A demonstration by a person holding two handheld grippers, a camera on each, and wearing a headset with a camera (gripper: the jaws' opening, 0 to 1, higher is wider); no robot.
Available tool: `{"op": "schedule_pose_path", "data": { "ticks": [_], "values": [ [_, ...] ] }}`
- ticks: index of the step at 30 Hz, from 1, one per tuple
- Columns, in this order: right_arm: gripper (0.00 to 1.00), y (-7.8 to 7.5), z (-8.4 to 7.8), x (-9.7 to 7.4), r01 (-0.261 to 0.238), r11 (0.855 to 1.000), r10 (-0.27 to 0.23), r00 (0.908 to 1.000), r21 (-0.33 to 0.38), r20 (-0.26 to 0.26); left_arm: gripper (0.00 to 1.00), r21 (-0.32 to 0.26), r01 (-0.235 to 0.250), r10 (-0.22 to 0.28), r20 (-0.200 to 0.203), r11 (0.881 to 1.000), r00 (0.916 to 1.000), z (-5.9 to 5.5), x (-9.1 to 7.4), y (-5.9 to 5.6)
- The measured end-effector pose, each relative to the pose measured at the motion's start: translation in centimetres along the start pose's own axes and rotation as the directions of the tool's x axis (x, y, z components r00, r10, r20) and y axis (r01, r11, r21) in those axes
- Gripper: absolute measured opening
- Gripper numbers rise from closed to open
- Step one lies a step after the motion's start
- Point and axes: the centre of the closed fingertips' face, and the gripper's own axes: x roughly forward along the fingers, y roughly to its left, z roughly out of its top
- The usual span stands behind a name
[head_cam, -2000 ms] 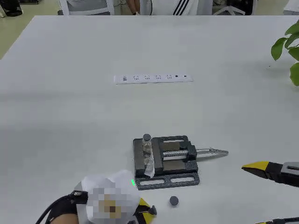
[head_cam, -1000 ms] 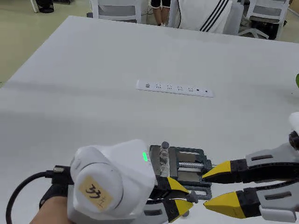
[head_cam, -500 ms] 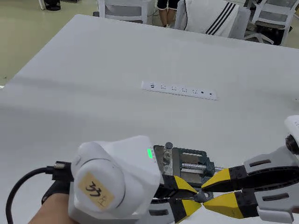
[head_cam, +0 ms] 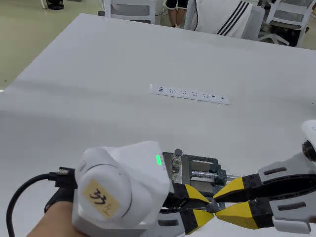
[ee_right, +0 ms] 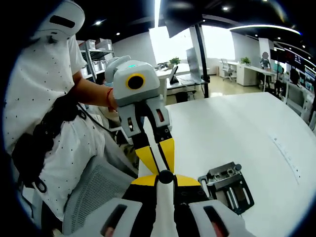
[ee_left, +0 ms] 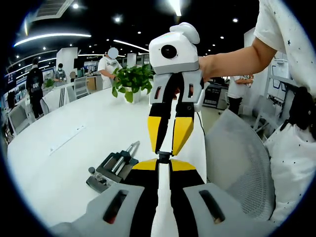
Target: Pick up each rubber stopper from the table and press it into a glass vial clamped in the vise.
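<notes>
A small dark rubber stopper (head_cam: 212,208) (ee_left: 163,157) (ee_right: 165,177) hangs in the air between two grippers that meet tip to tip. My left gripper (head_cam: 205,208) (ee_left: 163,163) comes in from the left and is shut on it. My right gripper (head_cam: 217,207) (ee_right: 165,180) comes in from the right, and its yellow jaws pinch the same stopper. Just behind them on the white table stands the dark vise (head_cam: 200,170) (ee_left: 111,168) (ee_right: 229,185). It clamps glass vials (head_cam: 176,168), and the far one carries a grey stopper (head_cam: 178,153).
A white power strip (head_cam: 190,94) lies across the middle of the table (head_cam: 98,98). A potted plant (ee_left: 131,81) stands at one end. A grey mesh chair (ee_left: 242,163) (ee_right: 94,190) is beside the person. Other chairs and a seated person are at the far edge.
The right gripper's jaws, wide apart a second ago, have come together on the stopper at the left gripper's tips. Two seconds ago a stopper lay on the table before the vise.
</notes>
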Motion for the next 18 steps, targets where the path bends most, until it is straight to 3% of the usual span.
{"op": "schedule_pose_path", "data": {
  "ticks": [10, 18],
  "values": [
    [0.07, 0.05, 0.13, 0.13, -0.013, 1.0, 0.013, 0.9999, 0.011, -0.001, 0.04, 0.005, 0.009, -0.009, -0.002, 1.0, 1.0, -0.39, -0.14, 0.26],
    [0.06, -0.03, 0.19, 0.39, -0.011, 1.0, 0.011, 0.9998, -0.02, -0.015, 0.04, -0.003, 0.012, -0.012, -0.003, 1.0, 0.9999, -0.53, -0.22, 0.32]
  ]
}}
